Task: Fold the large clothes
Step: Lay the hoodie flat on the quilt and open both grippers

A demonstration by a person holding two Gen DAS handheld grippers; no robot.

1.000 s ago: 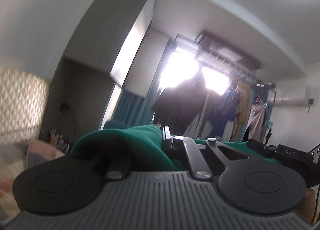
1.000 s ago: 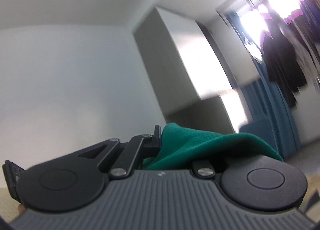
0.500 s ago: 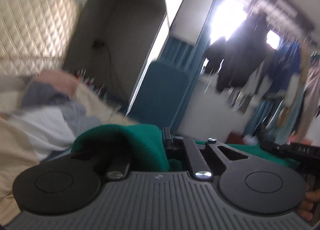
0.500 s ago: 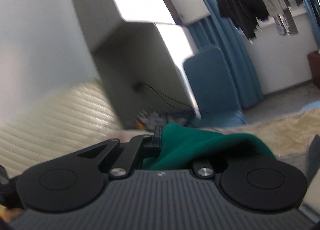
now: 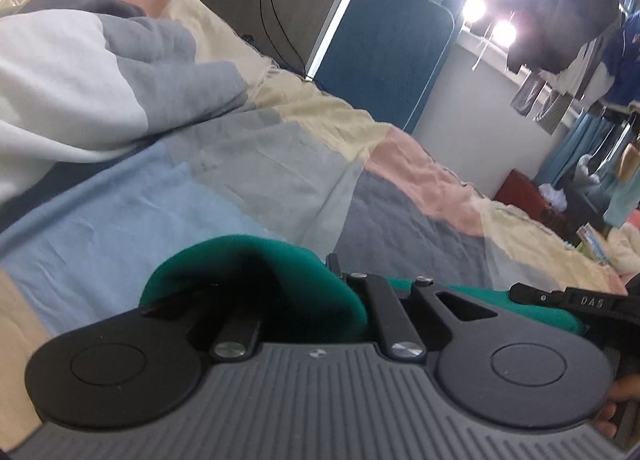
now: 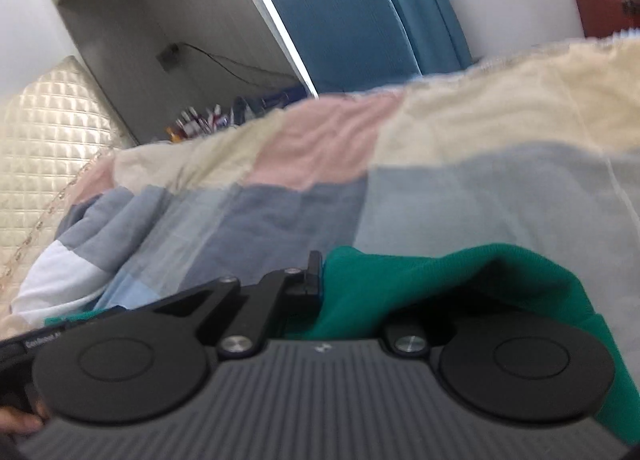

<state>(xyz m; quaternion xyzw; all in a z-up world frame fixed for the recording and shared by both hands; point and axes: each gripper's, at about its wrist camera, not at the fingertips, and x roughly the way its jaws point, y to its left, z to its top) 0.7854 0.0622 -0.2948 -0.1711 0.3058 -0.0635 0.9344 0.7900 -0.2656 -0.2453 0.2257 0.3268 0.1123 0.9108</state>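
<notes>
1. The left tool (image 5: 332, 280) is closed on a green garment (image 5: 256, 264); the cloth bunches over its left finger, at 11 o'clock of the tool body, and runs off toward 3 o'clock.
2. The right tool (image 6: 320, 280) is clamped on the same garment (image 6: 440, 280); the fabric drapes over its right finger, toward 4 o'clock.
3. Both tools hang low over a bed (image 5: 240, 164) with a patchwork quilt (image 6: 400, 188) in blue, grey, pink and cream.
4. A blue chair (image 5: 384, 56) stands beyond the bed at 12 o'clock; dark clothes (image 5: 560, 8) hang against a bright window at 2 o'clock.
</notes>
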